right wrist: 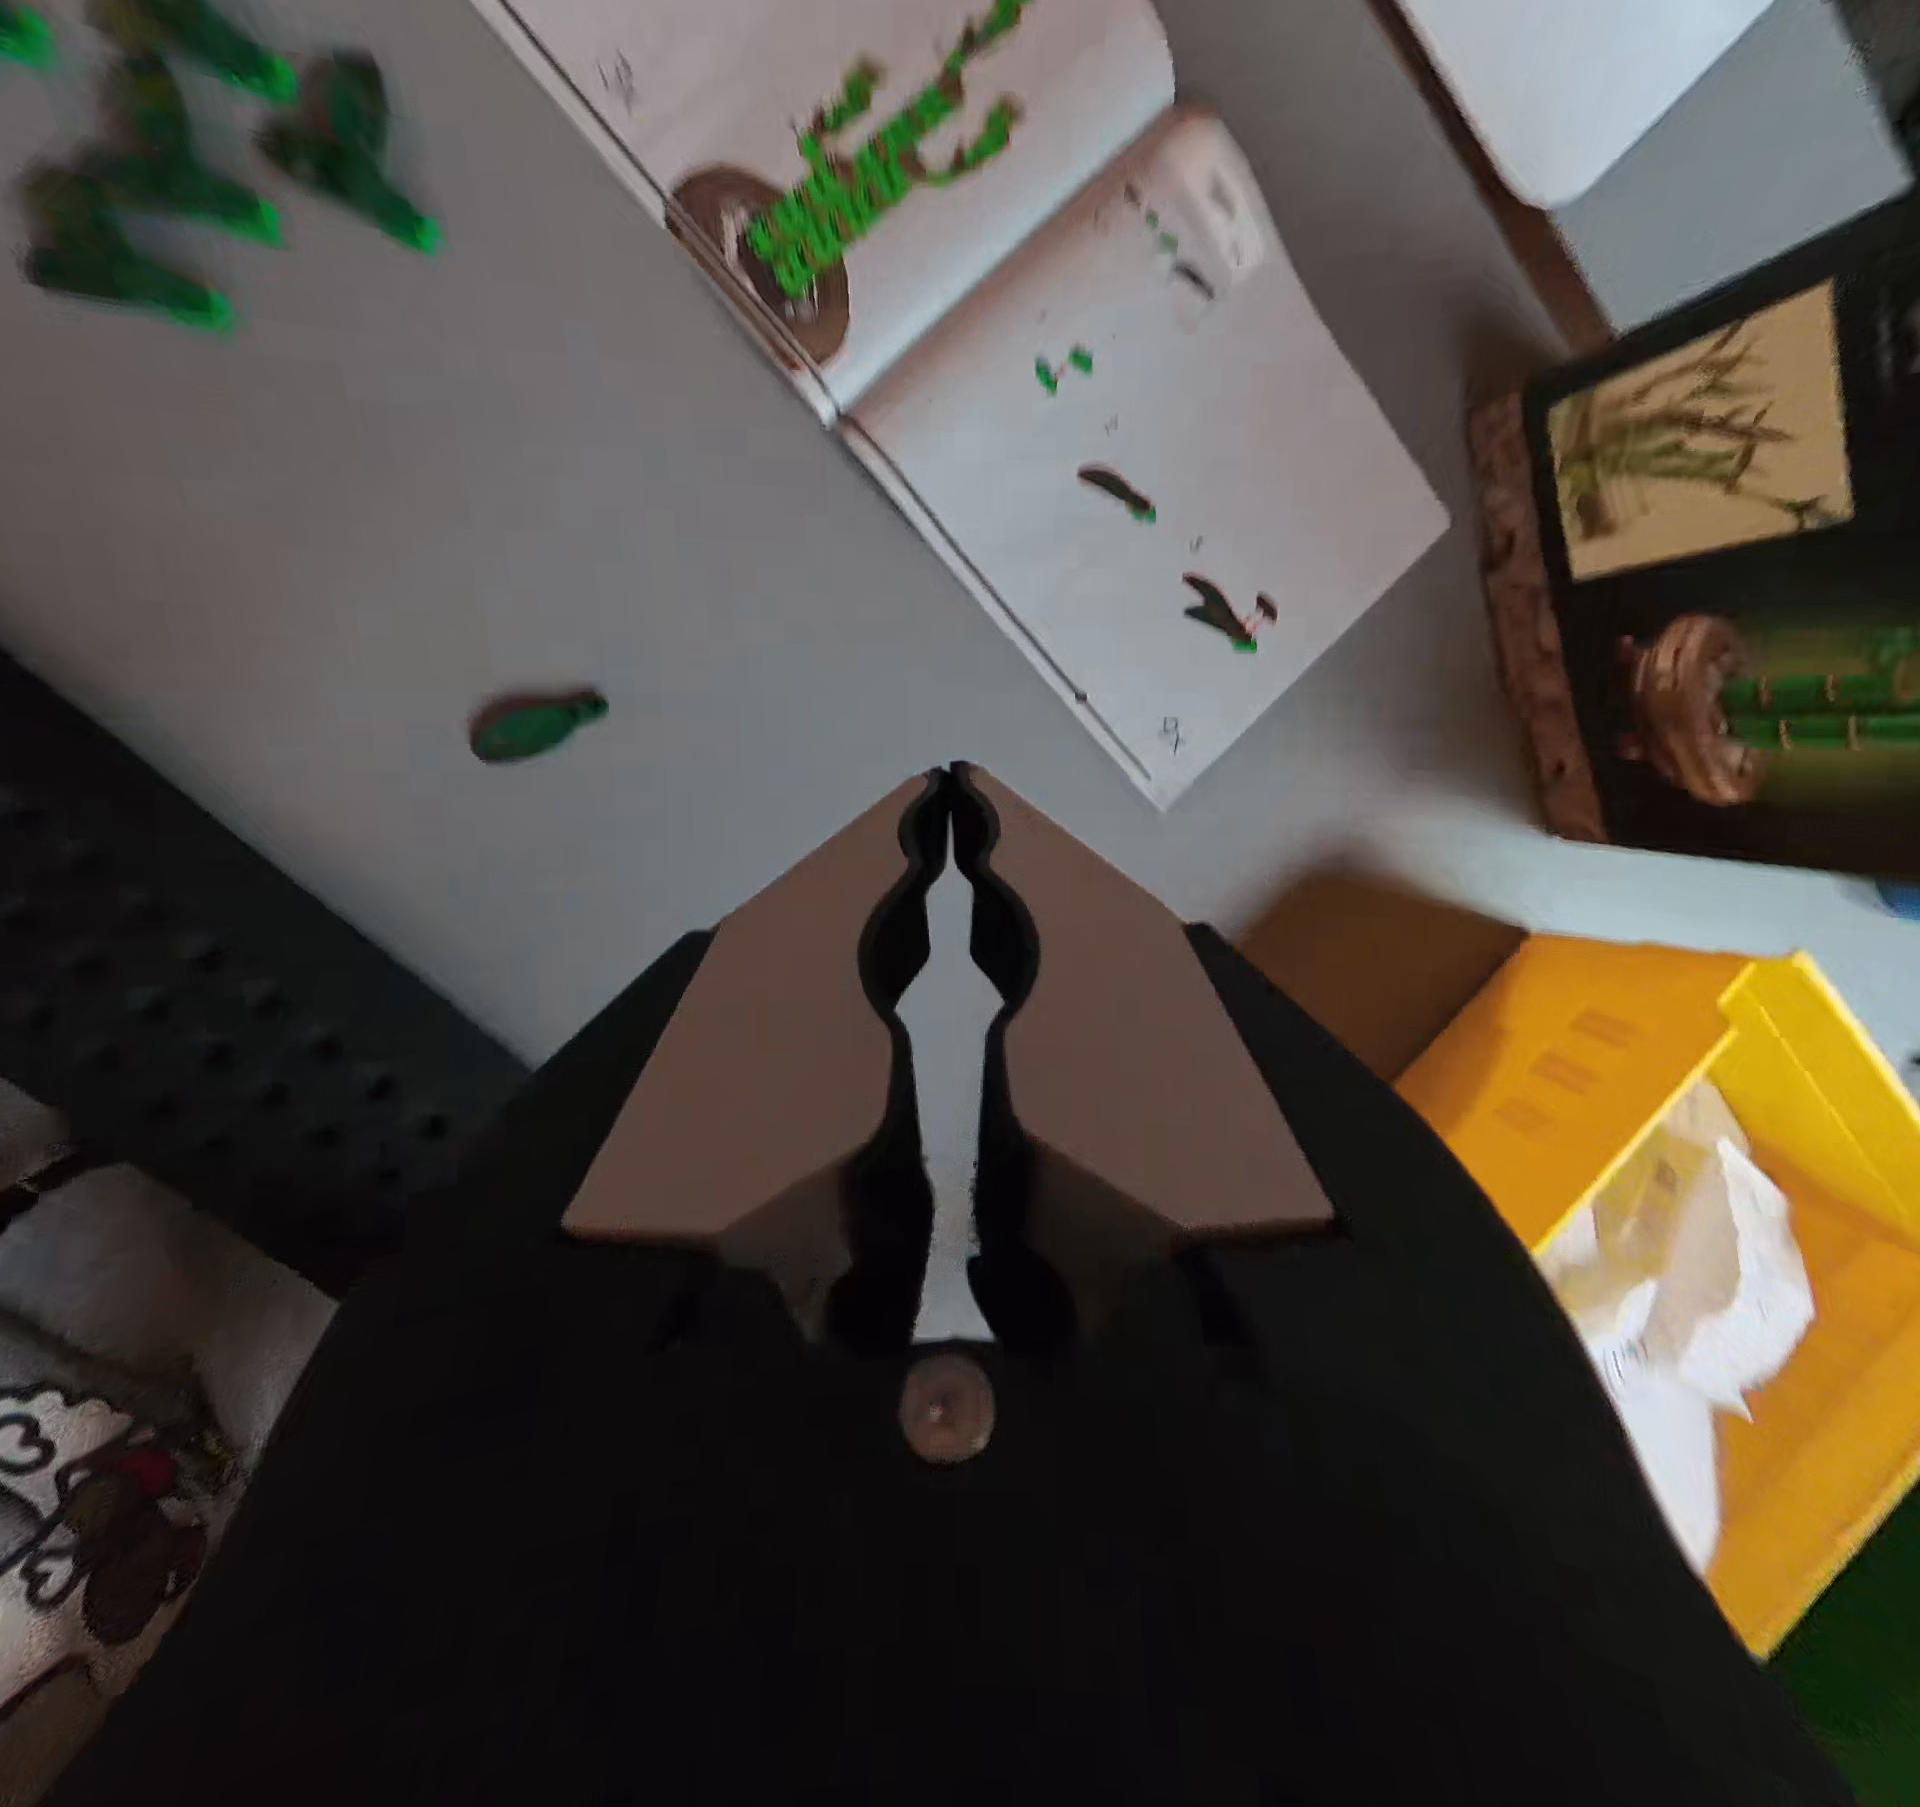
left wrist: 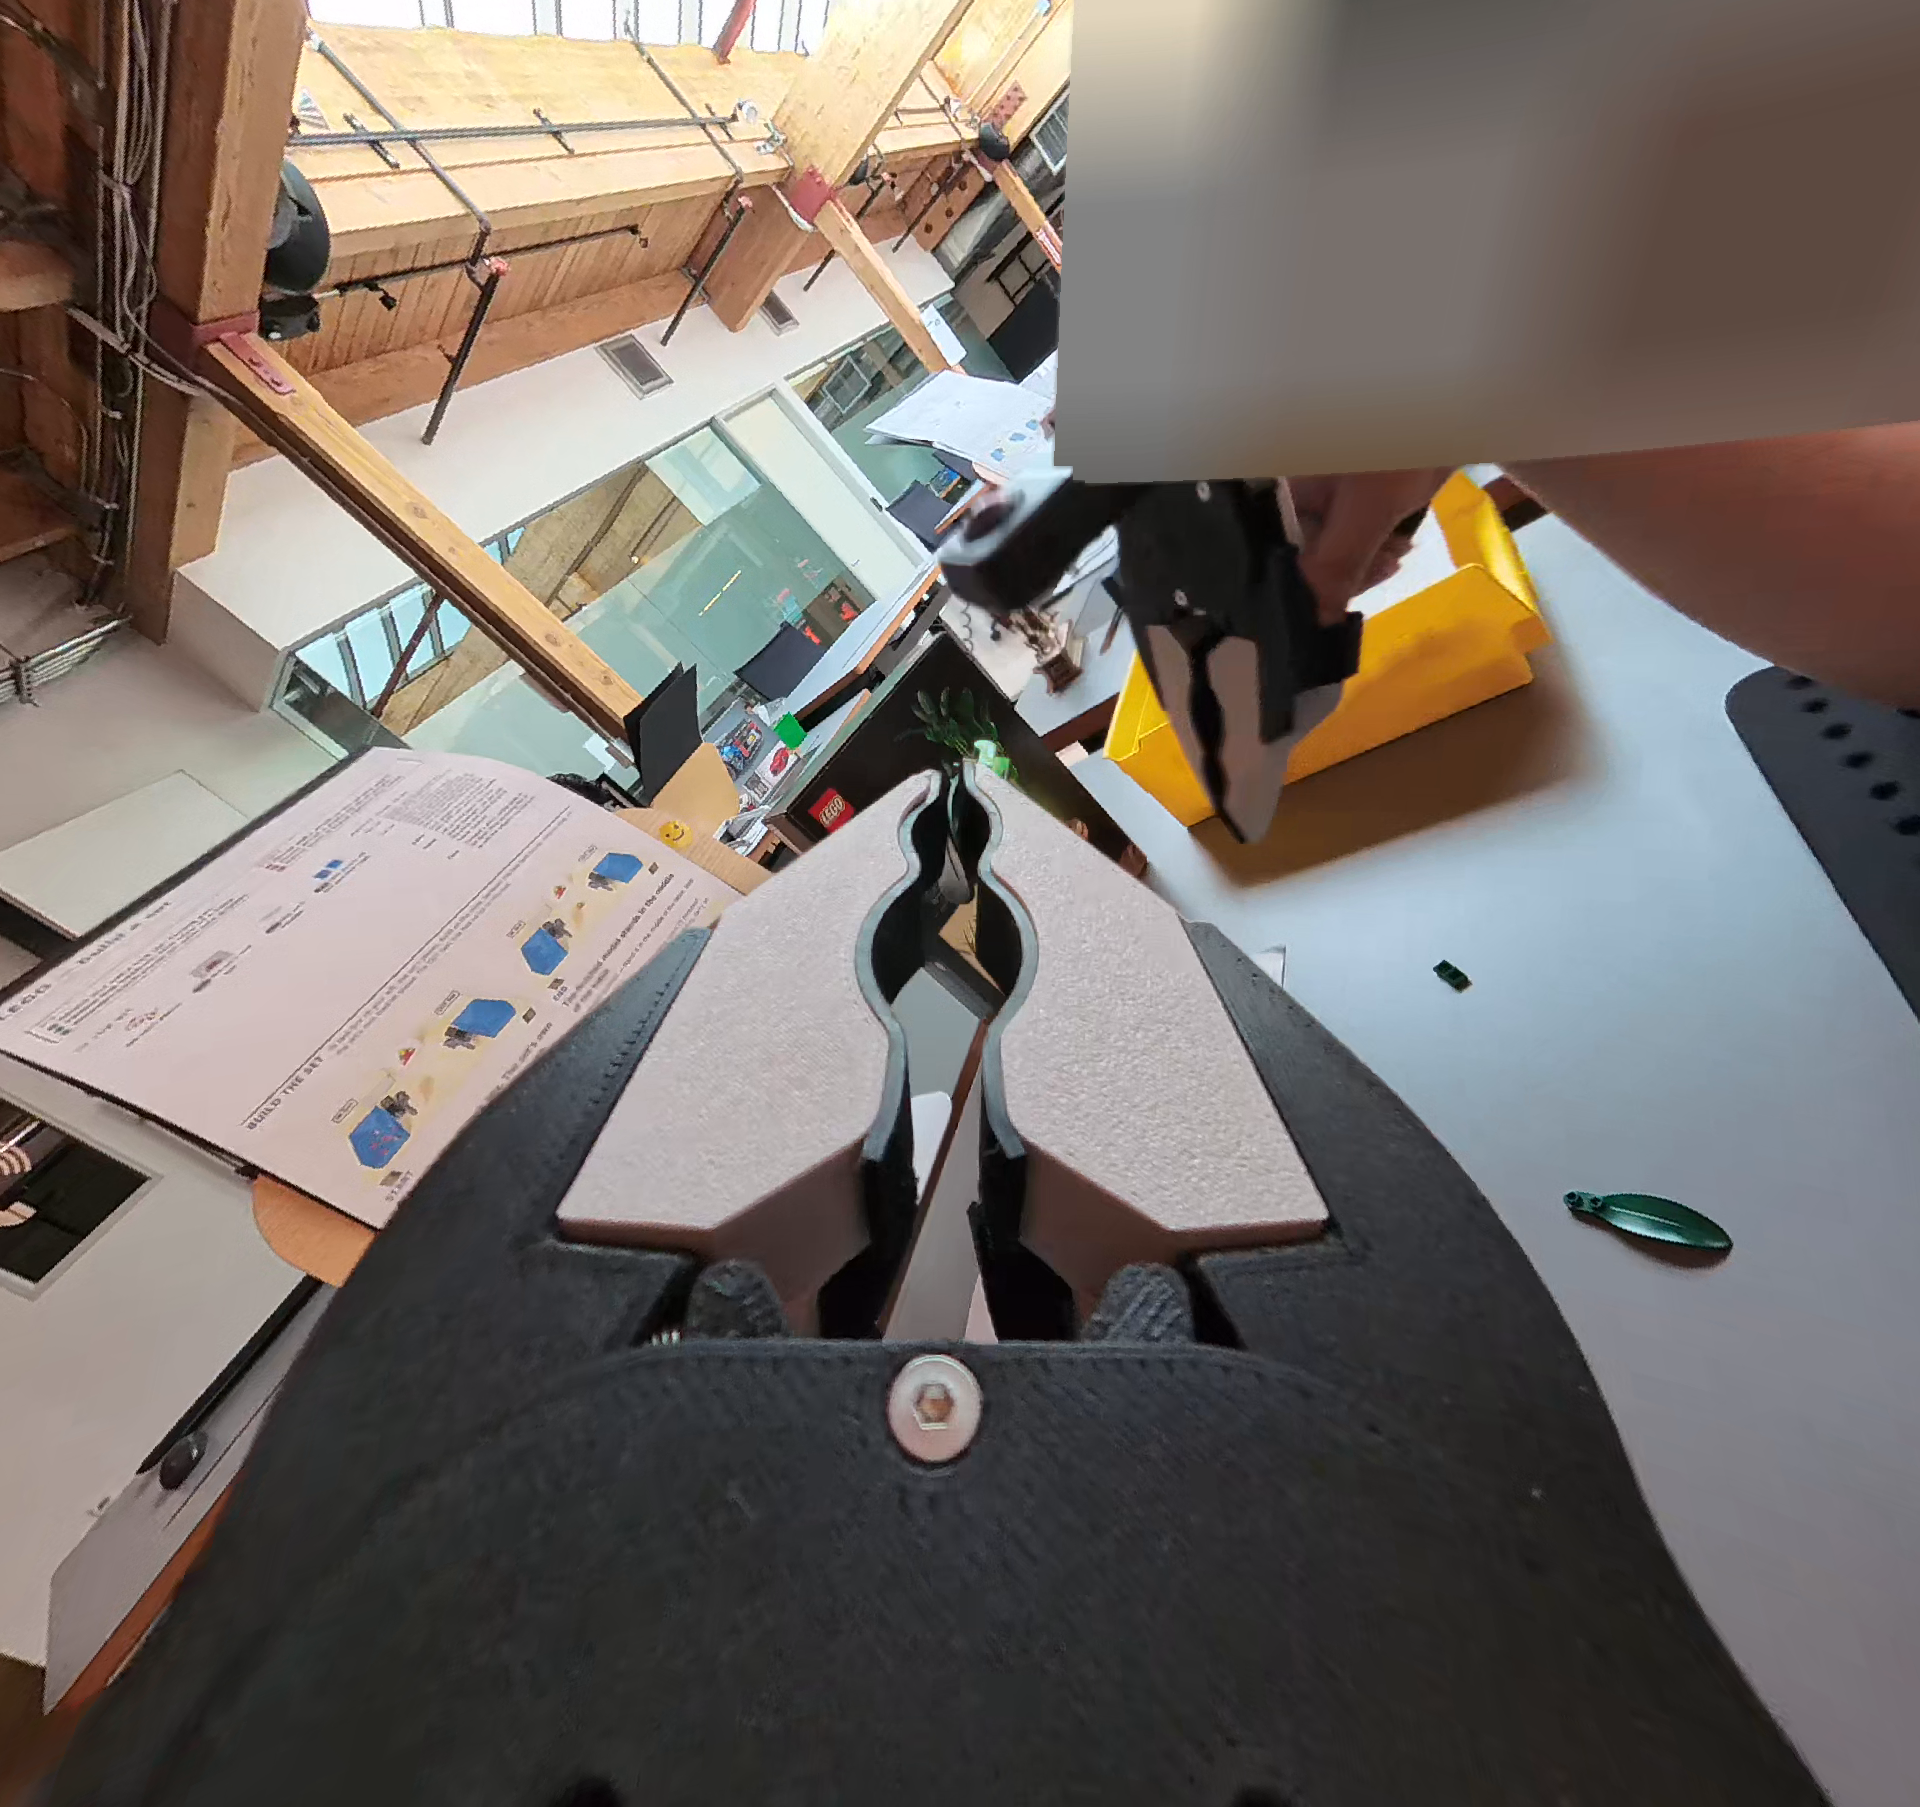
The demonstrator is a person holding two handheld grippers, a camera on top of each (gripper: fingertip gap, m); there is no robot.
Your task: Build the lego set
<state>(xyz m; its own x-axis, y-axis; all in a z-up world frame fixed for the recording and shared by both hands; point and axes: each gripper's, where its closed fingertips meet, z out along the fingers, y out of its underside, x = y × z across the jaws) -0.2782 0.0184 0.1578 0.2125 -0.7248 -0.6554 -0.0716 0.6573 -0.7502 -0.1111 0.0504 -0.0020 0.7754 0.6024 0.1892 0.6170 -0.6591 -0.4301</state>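
Note:
My left gripper [left wrist: 958,772] is shut and empty, raised and tilted up toward the room. A dark green leaf piece [left wrist: 1652,1219] and a tiny dark green piece [left wrist: 1451,975] lie on the grey table [left wrist: 1558,1030] to its right. My right gripper [right wrist: 951,770] is shut and empty above the table [right wrist: 416,510]; it also shows in the left wrist view [left wrist: 1242,812], held by a hand. In the blurred right wrist view, a green leaf piece [right wrist: 535,723] lies left of the tips, and several green pieces [right wrist: 197,157] lie at the far left.
An open instruction booklet [right wrist: 1039,303] lies ahead of the right gripper. The set's box [right wrist: 1714,614] stands at the right. A yellow bin [right wrist: 1662,1186], also in the left wrist view [left wrist: 1434,645], holds a white bag [right wrist: 1704,1290]. A black perforated mat [right wrist: 187,978] lies left. A printed sheet [left wrist: 364,978] lies left. The left gripper's tips are roughly 25 cm from the right gripper's. Between my right fingertips and the green leaf piece [right wrist: 535,723] there is roughly 20 cm. Look for it in the left wrist view [left wrist: 1628,1208] too.

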